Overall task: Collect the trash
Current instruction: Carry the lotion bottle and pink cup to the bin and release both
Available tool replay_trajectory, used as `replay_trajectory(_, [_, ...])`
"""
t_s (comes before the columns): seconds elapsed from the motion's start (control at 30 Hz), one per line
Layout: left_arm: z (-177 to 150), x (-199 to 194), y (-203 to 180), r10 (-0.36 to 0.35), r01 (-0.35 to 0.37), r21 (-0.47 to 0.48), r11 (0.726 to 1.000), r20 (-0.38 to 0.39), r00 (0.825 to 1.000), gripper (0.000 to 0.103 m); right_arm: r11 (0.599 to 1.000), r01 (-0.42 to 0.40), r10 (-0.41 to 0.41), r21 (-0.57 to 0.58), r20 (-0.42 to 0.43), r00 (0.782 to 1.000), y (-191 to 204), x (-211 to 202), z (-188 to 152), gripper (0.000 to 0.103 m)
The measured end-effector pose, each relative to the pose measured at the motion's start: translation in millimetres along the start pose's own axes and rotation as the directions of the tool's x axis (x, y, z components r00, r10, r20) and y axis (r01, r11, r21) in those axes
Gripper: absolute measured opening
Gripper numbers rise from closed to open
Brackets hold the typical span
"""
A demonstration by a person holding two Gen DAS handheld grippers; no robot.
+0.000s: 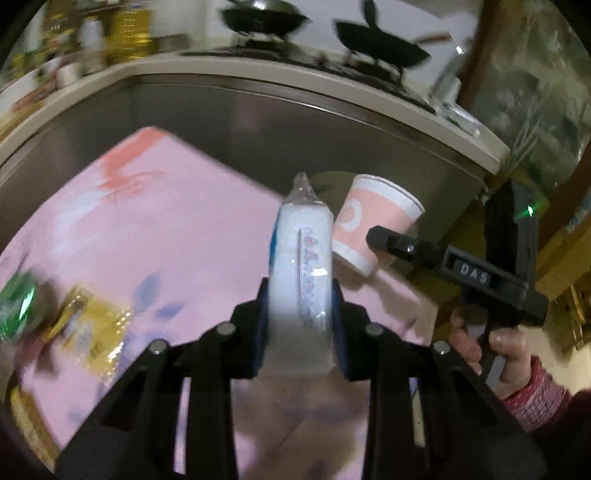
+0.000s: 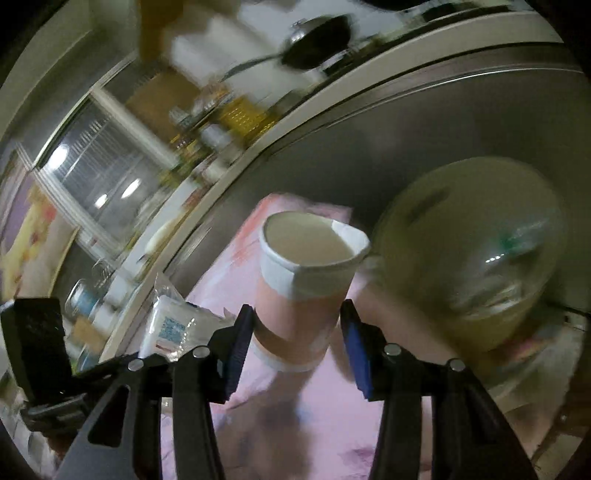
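Observation:
My left gripper point(image 1: 300, 291) is shut on a white tissue pack point(image 1: 301, 240) in clear wrap and holds it above the pink tablecloth point(image 1: 147, 221). The same pack point(image 2: 170, 325) shows at the left of the right wrist view. My right gripper point(image 2: 297, 317) is shut on a pink and white paper cup point(image 2: 306, 273), empty and tilted, with its rim dented. In the left wrist view that cup point(image 1: 373, 218) hangs just right of the pack, one black finger point(image 1: 391, 242) against its side. An olive round bin point(image 2: 472, 251) with a clear liner is blurred, close on the cup's right.
A green can point(image 1: 18, 310) and a yellow wrapper point(image 1: 85, 325) lie on the cloth at the left. A steel-fronted counter point(image 1: 295, 122) runs behind the table, with dark woks point(image 1: 266, 18) and bottles on top. A person's hand point(image 1: 506, 354) grips the right gripper's handle.

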State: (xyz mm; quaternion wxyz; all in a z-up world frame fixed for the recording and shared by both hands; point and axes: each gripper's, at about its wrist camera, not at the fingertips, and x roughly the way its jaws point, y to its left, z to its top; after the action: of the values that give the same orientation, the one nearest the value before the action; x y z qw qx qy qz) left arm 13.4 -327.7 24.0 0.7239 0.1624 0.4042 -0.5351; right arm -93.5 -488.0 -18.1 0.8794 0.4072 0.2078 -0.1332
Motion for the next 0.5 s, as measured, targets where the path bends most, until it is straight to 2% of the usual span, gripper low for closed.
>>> replay_trajectory(0.07, [21.4,29.7,-19.1,-0.003,0.004,0.034,0.999,-0.028,1.0,0.029,0.997,0.079,-0.08,0.021,0.034,0.996,-28.5,-6.2,12.3,0.047])
replay_trajectory(0.17, [54.0,77.3,-43.7,-0.006,0.011,0.067,0.998,-0.073,0.997,0.029,0.987,0.158,-0.159,0.026,0.036,0.987,-53.8,-4.0,21.0,0.049])
replay_trajectory(0.3, [77.2,123.0,-54.8,0.007,0.0,0.07,0.998,-0.104,0.995,0.03,0.978,0.201,-0.202,0.056,0.025,0.979,-74.9,5.5,24.1,0.053])
replay_trajectory(0.37, [85.1,143.8,-61.4,0.032,-0.023,0.075,0.997,-0.119,0.992,0.041,0.975,0.21,-0.212,0.065,0.025,0.977,-84.4,6.2,26.1,0.062])
replay_trajectory(0.4, [86.5,151.9,-62.4,0.047,-0.036,0.079,0.996,-0.13,0.99,0.051,0.973,0.22,-0.222,0.07,0.034,0.974,-87.0,6.6,25.3,0.065])
replay_trajectory(0.43, [87.1,158.6,-63.6,0.067,-0.056,0.084,0.995,-0.136,0.988,0.057,0.972,0.222,-0.226,0.072,0.044,0.973,-90.9,4.3,24.2,0.066])
replay_trajectory(0.5, [86.4,162.9,-63.4,0.09,-0.079,0.087,0.993,-0.133,0.987,0.058,0.972,0.222,-0.227,0.078,0.058,0.972,-96.5,-1.0,25.5,0.066])
